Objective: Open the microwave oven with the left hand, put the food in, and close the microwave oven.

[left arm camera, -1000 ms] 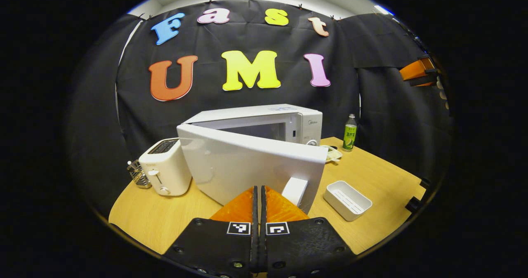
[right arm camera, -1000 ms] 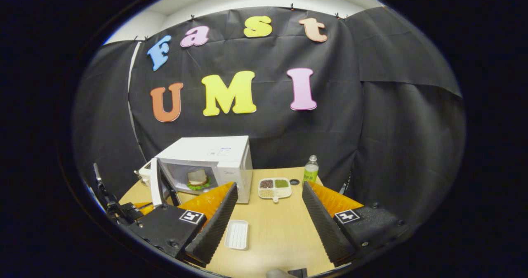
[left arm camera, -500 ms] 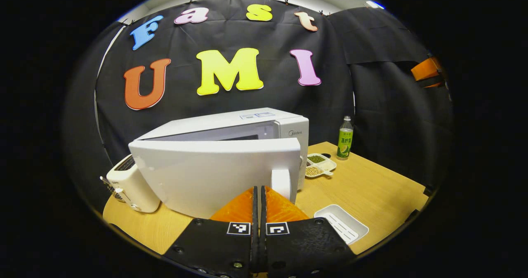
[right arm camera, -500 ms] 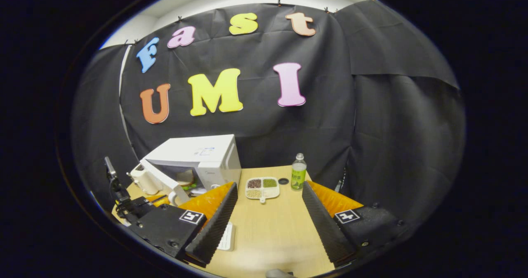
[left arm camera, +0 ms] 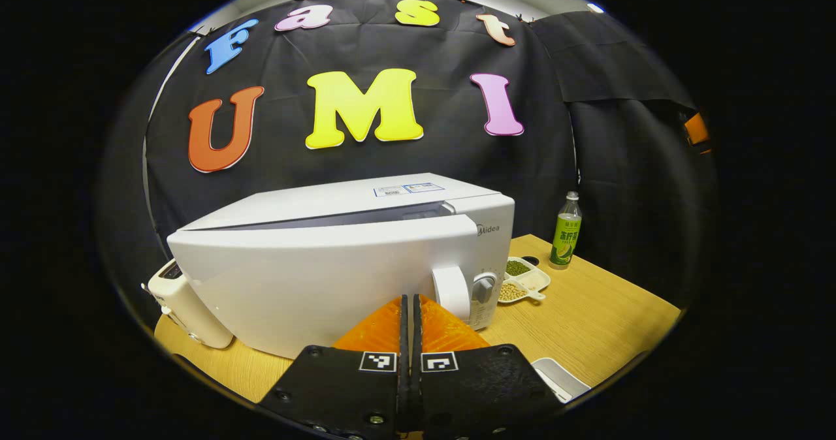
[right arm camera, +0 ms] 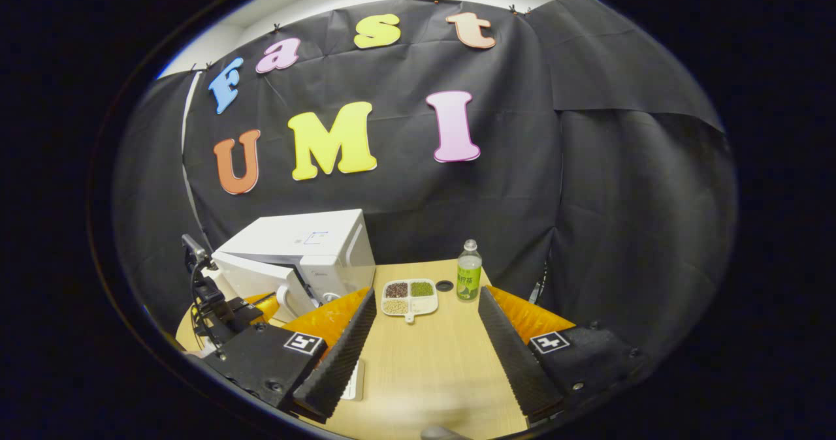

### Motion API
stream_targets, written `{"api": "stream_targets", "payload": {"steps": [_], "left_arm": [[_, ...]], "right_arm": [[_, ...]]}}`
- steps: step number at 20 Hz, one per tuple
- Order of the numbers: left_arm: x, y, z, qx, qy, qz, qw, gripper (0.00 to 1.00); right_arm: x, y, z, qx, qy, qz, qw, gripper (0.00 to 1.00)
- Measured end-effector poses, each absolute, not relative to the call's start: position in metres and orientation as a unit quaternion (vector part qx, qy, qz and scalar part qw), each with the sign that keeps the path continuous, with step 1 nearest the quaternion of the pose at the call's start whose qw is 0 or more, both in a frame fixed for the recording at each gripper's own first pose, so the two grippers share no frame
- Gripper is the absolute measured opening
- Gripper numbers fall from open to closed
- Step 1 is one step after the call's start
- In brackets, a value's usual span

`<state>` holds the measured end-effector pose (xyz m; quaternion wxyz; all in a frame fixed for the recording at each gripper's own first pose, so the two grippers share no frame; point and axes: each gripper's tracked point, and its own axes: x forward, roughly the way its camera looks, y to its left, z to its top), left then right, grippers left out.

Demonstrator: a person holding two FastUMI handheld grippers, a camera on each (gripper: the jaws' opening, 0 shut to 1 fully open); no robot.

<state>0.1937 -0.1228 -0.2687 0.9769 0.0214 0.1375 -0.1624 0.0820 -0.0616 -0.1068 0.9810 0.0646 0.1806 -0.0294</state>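
Left tongs, fingers together, press the white boxy microwave oven's door, nearly shut, beside its handle. Advise pushing squarely until latched. Right tongs apart, empty.

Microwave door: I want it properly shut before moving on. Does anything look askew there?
Yes. The microwave door is not flush: a dark gap runs along its top edge against the microwave body, so it stands slightly ajar. The closed left tool sits against its lower front, beside the handle.
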Motion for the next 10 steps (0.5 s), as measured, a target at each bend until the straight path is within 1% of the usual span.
{"api": "stream_targets", "payload": {"steps": [1,2,3,4,5,7,8,10], "left_arm": [[0.200,-0.124,-0.269,0.020,0.138,-0.159,0.977,0.10],[0.204,-0.126,-0.268,0.016,0.137,-0.160,0.977,0.00],[0.211,-0.127,-0.267,0.015,0.136,-0.158,0.978,0.00],[0.216,-0.128,-0.267,0.015,0.135,-0.156,0.978,0.00],[0.220,-0.130,-0.266,0.013,0.133,-0.155,0.979,0.00],[0.226,-0.131,-0.266,0.007,0.133,-0.147,0.980,0.00],[0.227,-0.131,-0.267,0.006,0.133,-0.145,0.980,0.00],[0.228,-0.133,-0.264,0.013,0.128,-0.143,0.981,0.00]], "right_arm": [[0.084,-0.061,-0.107,0.063,0.181,-0.028,0.981,1.00],[0.086,-0.061,-0.107,0.060,0.182,-0.027,0.981,1.00],[0.087,-0.062,-0.107,0.058,0.183,-0.026,0.981,0.92],[0.088,-0.063,-0.107,0.057,0.184,-0.026,0.981,0.92],[0.089,-0.063,-0.106,0.056,0.185,-0.025,0.981,1.00],[0.090,-0.065,-0.108,0.056,0.187,-0.027,0.980,1.00],[0.091,-0.066,-0.108,0.055,0.188,-0.028,0.980,0.92],[0.093,-0.068,-0.110,0.056,0.190,-0.029,0.980,0.92]]}}
